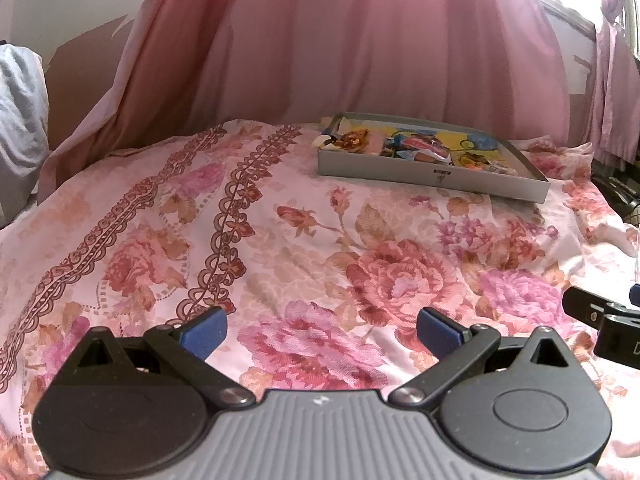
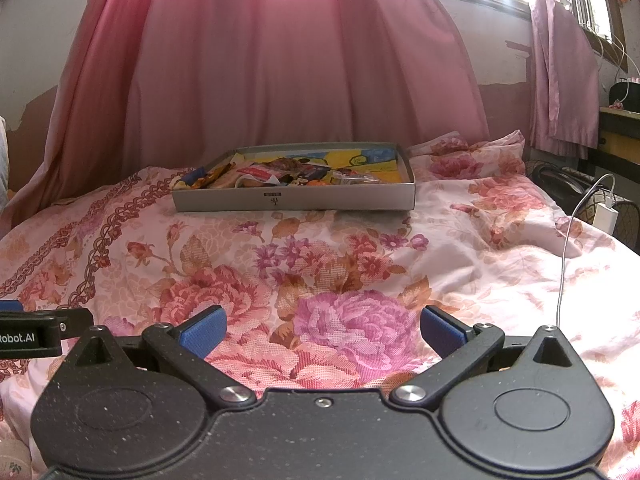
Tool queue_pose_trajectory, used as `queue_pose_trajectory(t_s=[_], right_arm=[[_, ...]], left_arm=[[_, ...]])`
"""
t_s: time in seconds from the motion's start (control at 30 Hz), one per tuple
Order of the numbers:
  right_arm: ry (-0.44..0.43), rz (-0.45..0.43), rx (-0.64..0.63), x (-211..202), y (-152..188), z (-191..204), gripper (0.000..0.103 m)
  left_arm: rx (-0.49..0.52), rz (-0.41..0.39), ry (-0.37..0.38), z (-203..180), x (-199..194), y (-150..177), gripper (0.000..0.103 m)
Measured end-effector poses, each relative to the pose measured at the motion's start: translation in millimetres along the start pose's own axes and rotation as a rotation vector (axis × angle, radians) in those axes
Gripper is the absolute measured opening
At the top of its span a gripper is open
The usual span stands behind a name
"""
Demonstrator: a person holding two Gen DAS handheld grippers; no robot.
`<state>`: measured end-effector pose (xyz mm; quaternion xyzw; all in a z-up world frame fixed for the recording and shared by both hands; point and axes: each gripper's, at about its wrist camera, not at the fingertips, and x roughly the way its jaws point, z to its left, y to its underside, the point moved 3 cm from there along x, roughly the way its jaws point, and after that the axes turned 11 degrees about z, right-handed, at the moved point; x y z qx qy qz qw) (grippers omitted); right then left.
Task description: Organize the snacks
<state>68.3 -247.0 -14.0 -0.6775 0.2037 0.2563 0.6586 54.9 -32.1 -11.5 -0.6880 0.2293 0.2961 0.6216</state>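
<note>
Grey box (image 2: 294, 200): lies straight ahead of your right gripper (image 2: 323, 330), long side facing you.
Left gripper (image 1: 322, 330): box sits ahead-right.
Jaws: both wide, empty.

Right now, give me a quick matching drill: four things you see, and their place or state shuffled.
1. left tongs
2. snack box
3. curtain
4. white cable

A. hangs behind the bed
B. open, holding nothing
C. trails over the bed's right edge
D. sits on the floral bedspread, wrappers inside

Pairs: 1-B, 2-D, 3-A, 4-C
</note>
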Motion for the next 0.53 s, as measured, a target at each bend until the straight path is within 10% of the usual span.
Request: queue_pose_trajectory(t_s=[0.53], right_arm=[[0.001,0.003,-0.001,0.4,0.2,0.7,0.102]], left_arm=[[0.014,0.002,-0.002,-0.2,0.8,2.2,0.102]])
